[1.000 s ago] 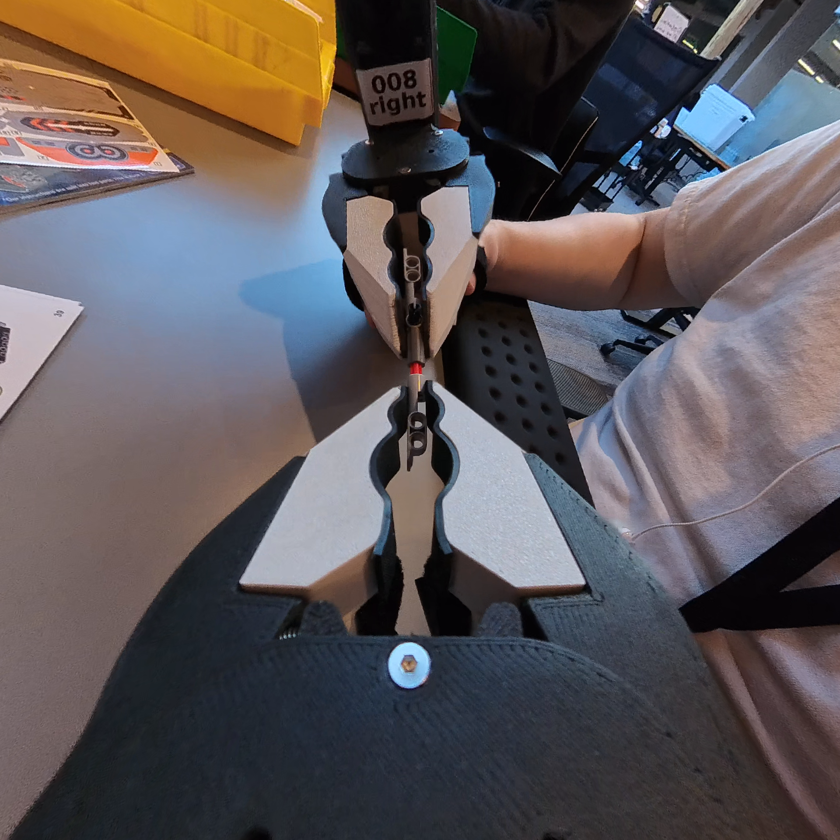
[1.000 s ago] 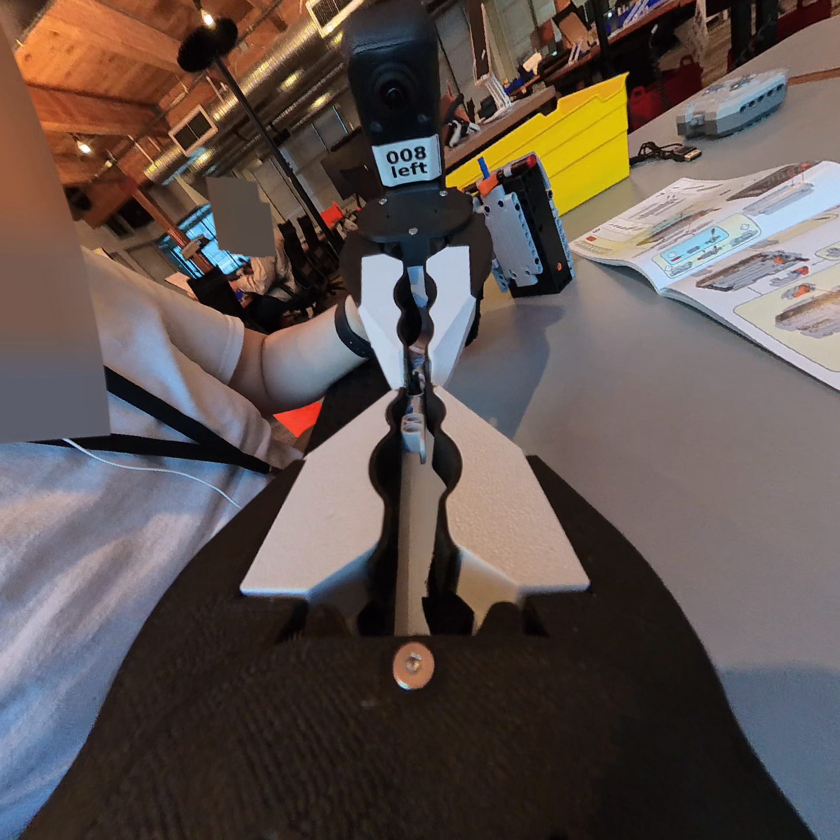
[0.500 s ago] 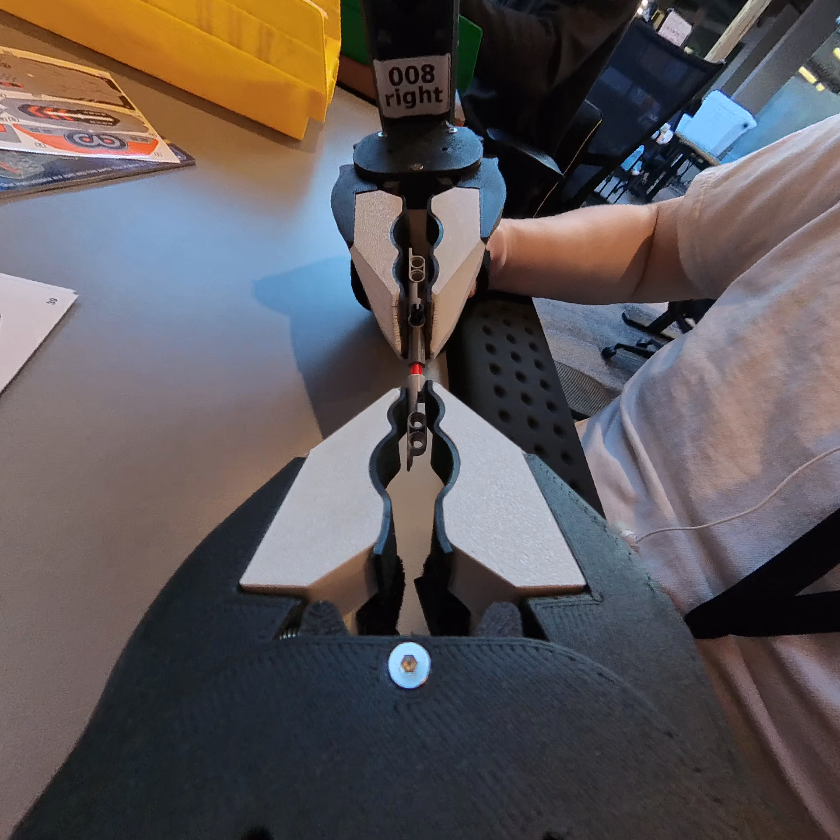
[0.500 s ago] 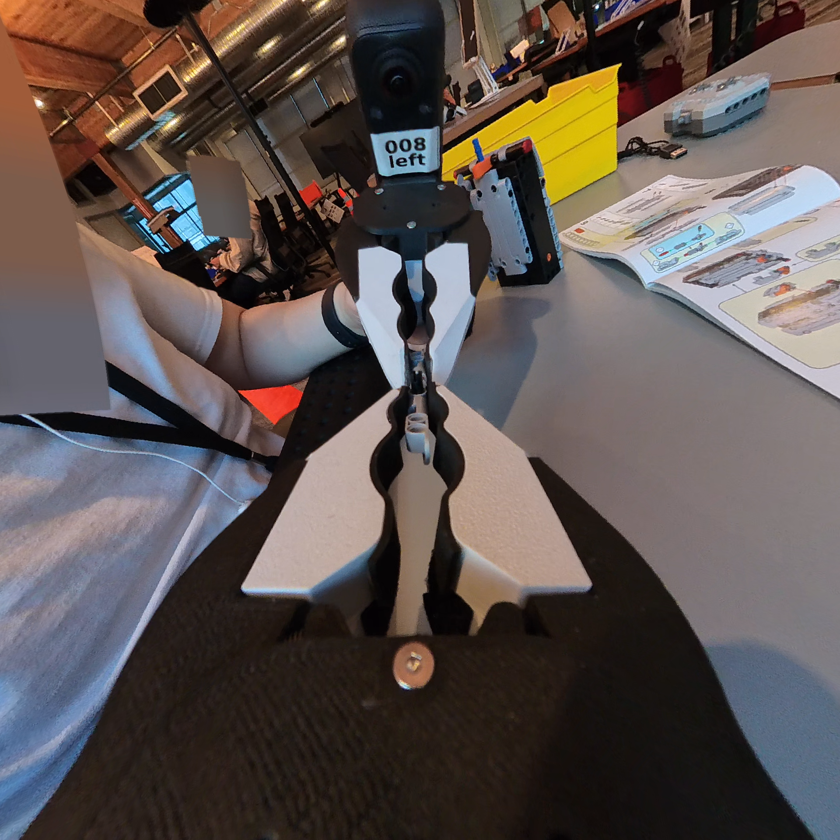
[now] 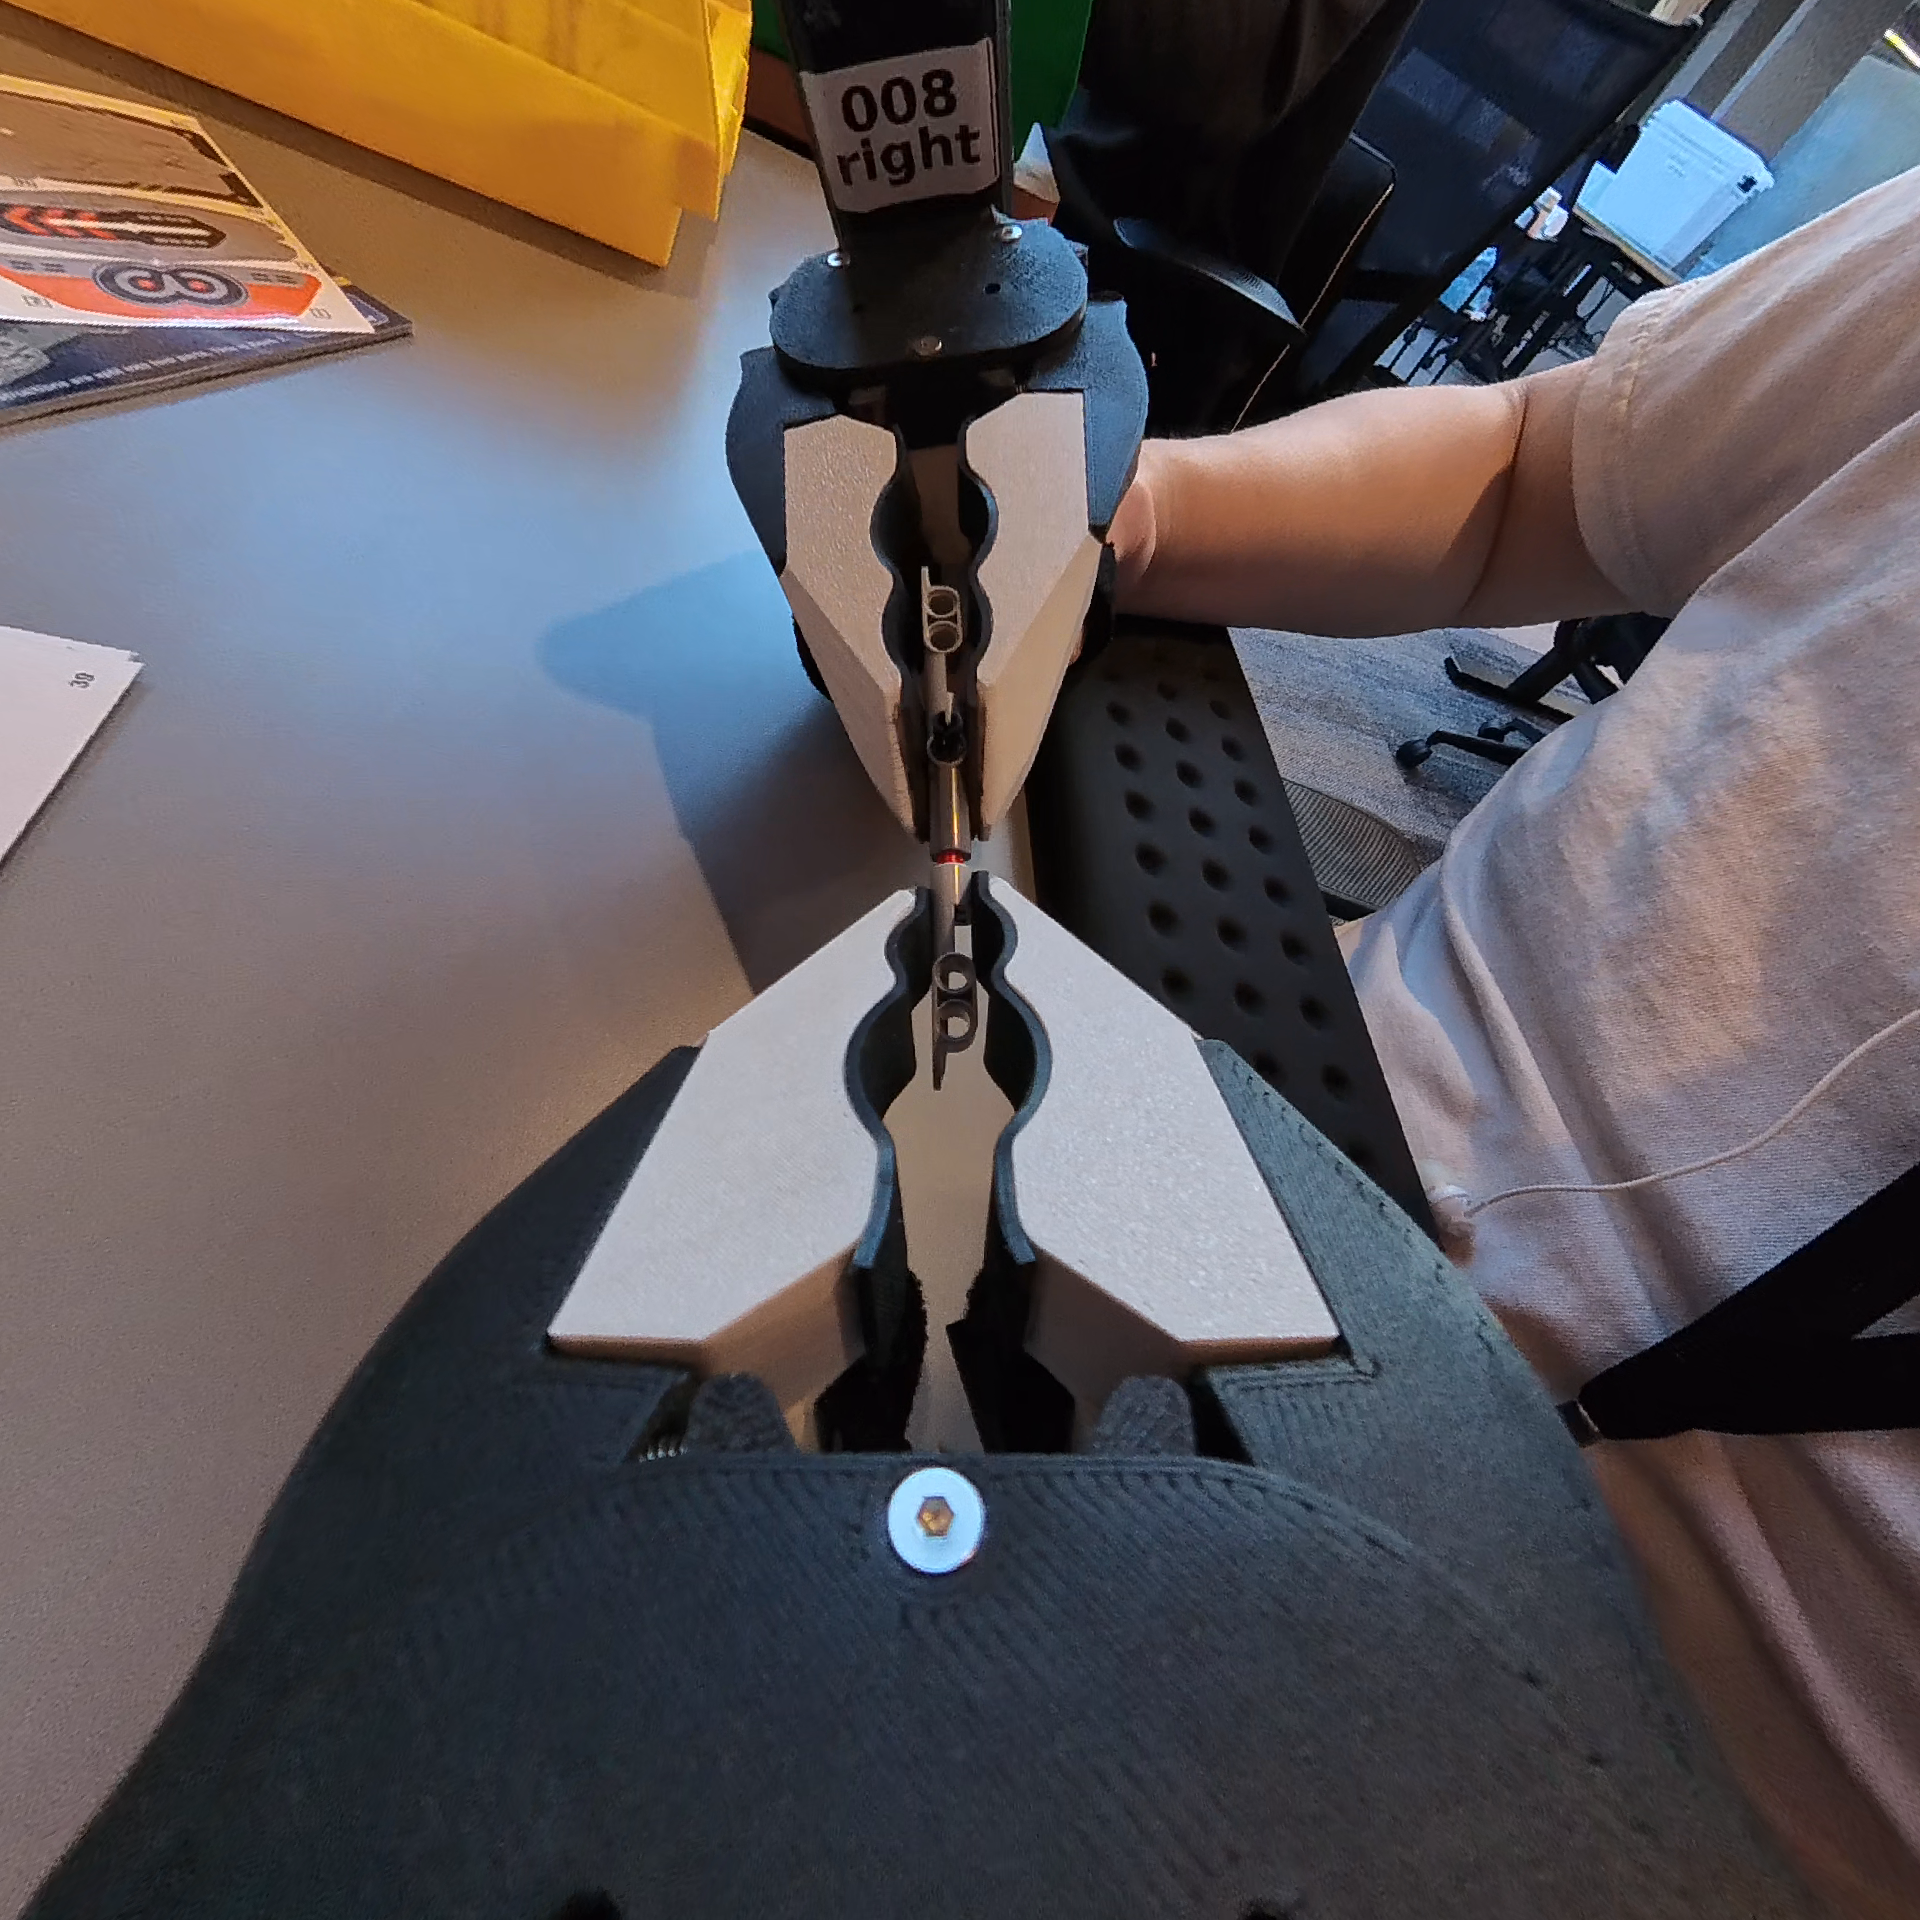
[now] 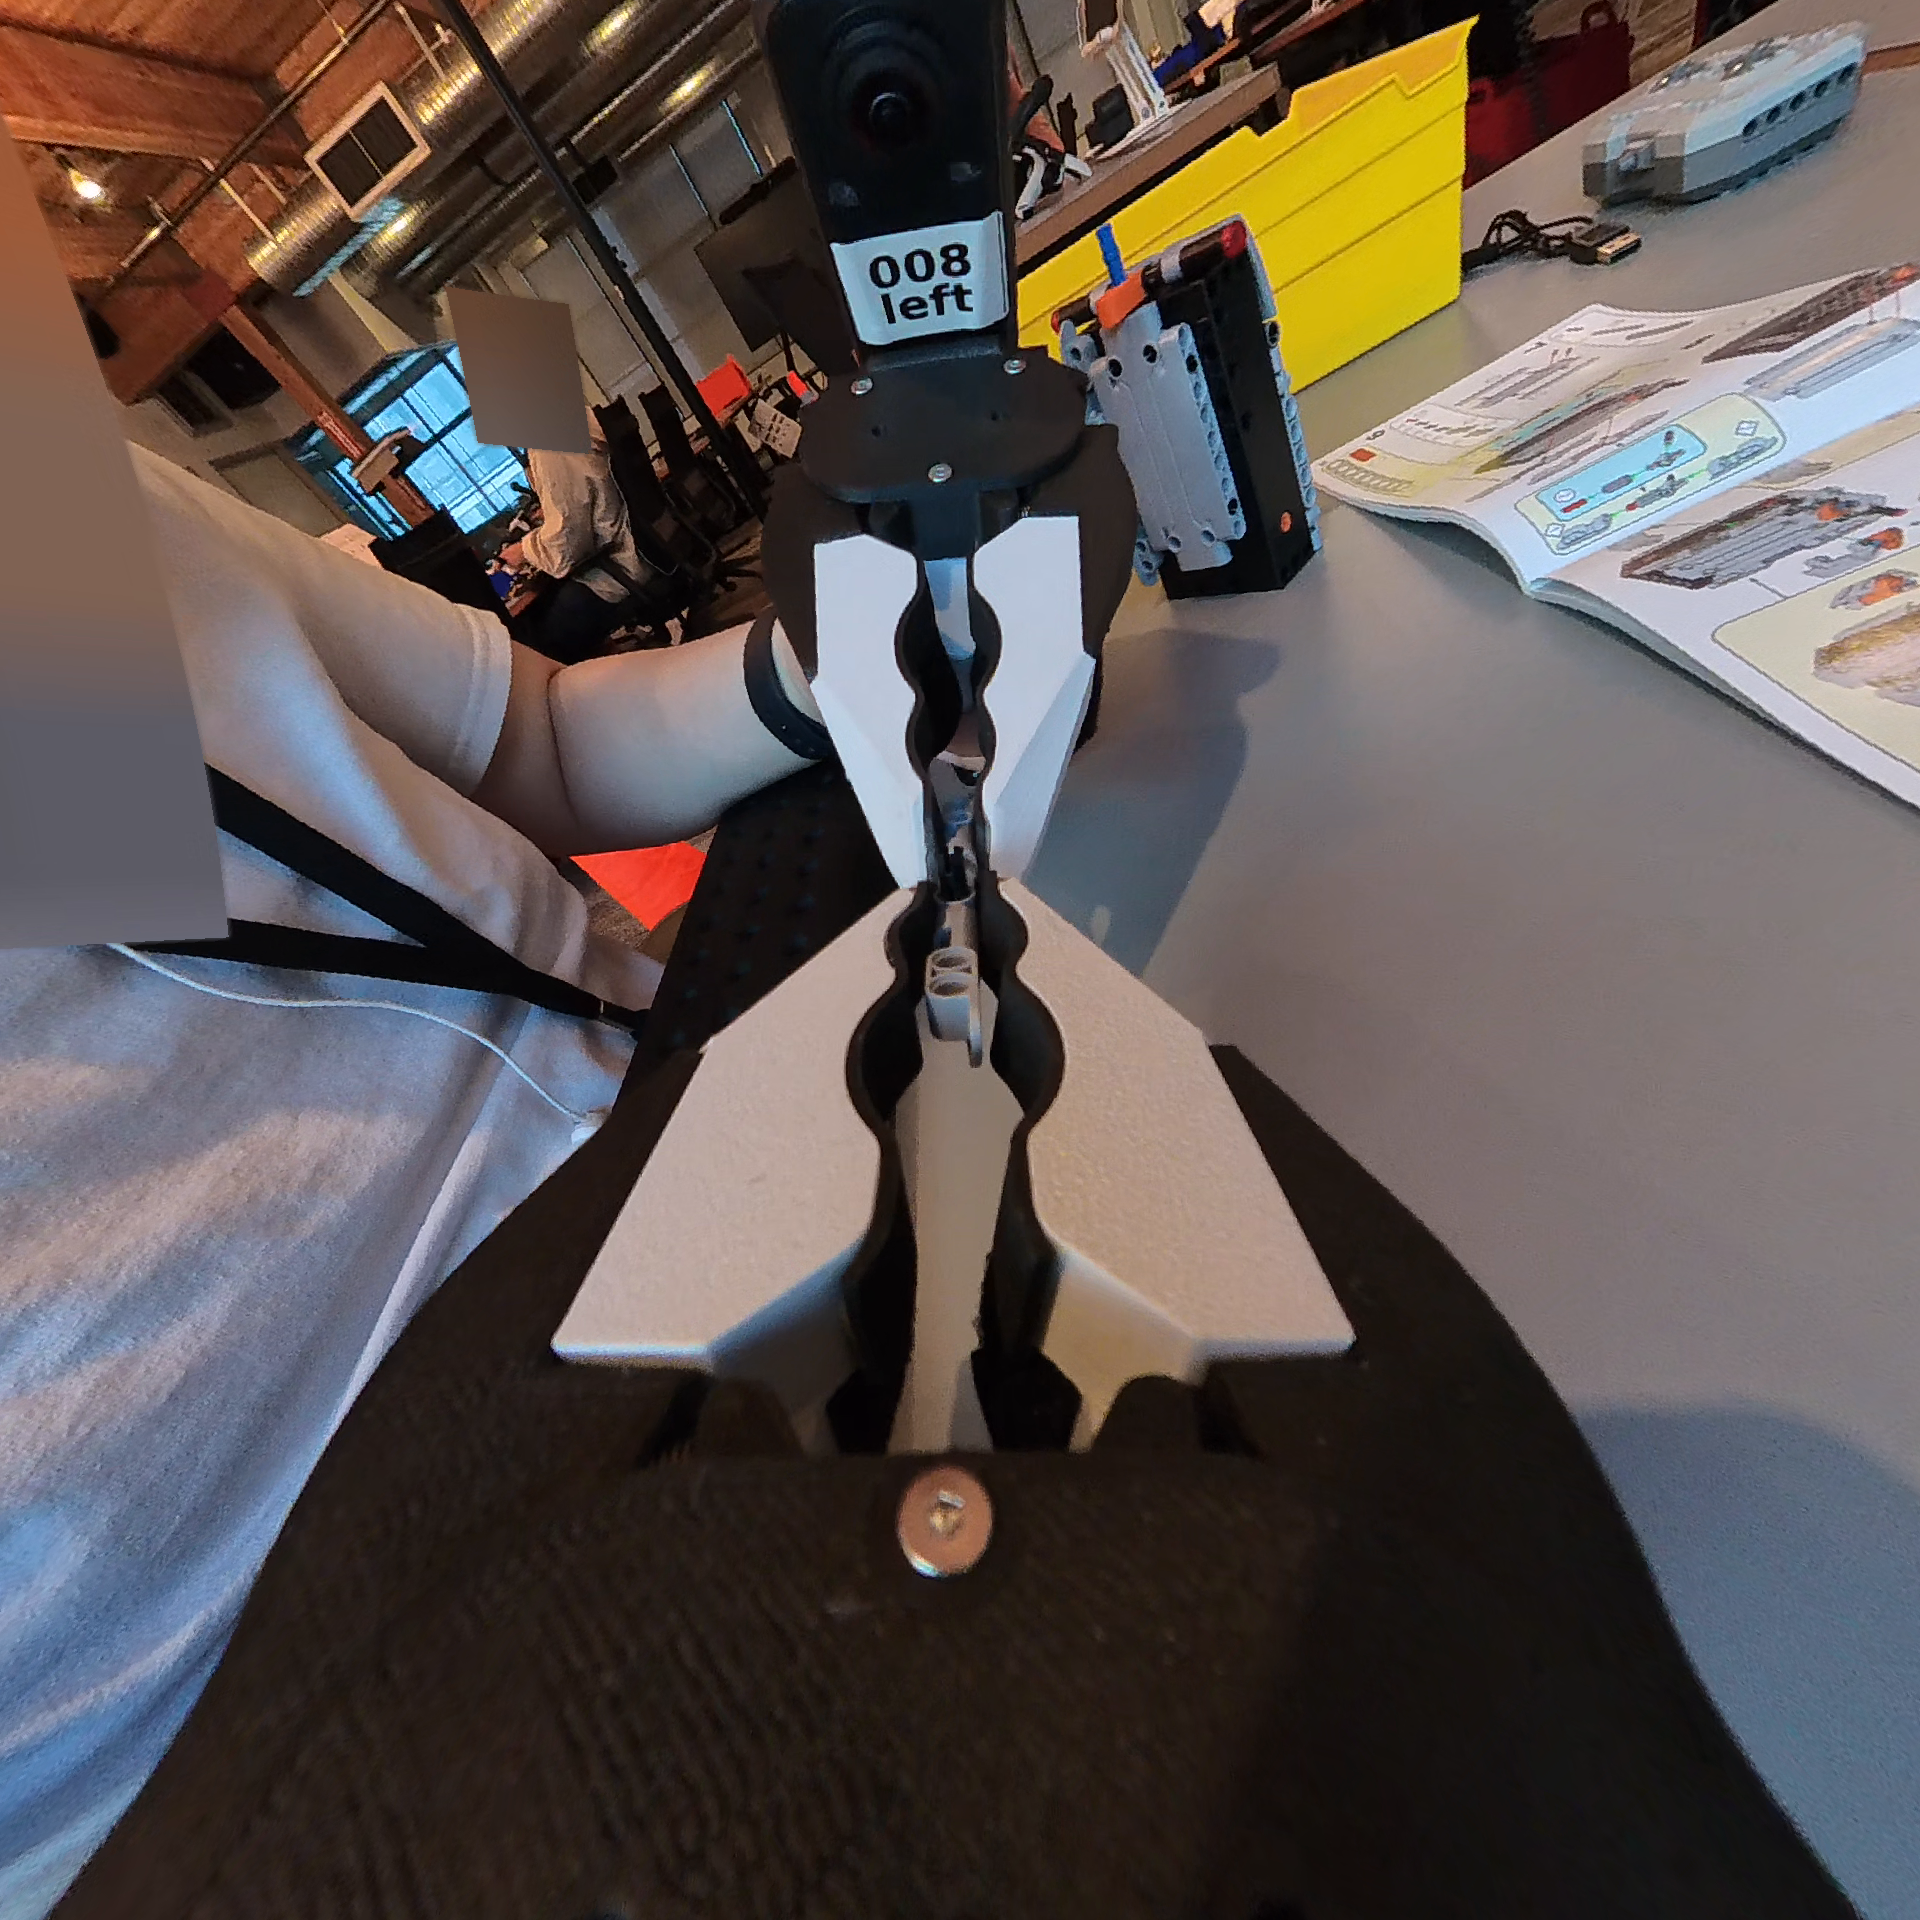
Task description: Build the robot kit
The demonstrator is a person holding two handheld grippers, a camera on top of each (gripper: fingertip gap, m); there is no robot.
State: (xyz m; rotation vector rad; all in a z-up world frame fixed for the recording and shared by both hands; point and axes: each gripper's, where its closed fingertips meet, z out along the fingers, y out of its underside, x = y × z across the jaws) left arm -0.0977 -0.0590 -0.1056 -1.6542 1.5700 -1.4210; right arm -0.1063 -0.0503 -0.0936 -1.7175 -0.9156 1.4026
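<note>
My left gripper (image 5: pixel 948 899) is shut on a small dark grey holed beam (image 5: pixel 956 1003). My right gripper (image 6: pixel 951 894) is shut on a light grey holed beam (image 6: pixel 951 997). The two grippers point at each other, tip to tip, over the near edge of the grey table (image 5: pixel 312 727). In the left wrist view the right gripper (image 5: pixel 948 831) holds its light grey beam (image 5: pixel 940 623), which carries a black pin (image 5: pixel 943 740). A thin grey axle with a red ring (image 5: pixel 948 855) bridges the small gap between the tips. In the right wrist view the left gripper (image 6: pixel 951 868) faces me.
A yellow bin (image 6: pixel 1299 239), a black and grey brick model (image 6: pixel 1195 436), an open instruction booklet (image 6: pixel 1662 540), a grey hub (image 6: pixel 1714 114) and a cable (image 6: pixel 1548 244) lie on the table. Printed sheets (image 5: pixel 135 270) lie at the left. A person's arm (image 5: pixel 1351 520) and a black perforated chair (image 5: pixel 1195 862) are beside the grippers. The grippers are tip to tip, or close to it.
The two grippers have drawn slightly closer together and each looks larger in the other's view. Both stay shut on their pieces.
</note>
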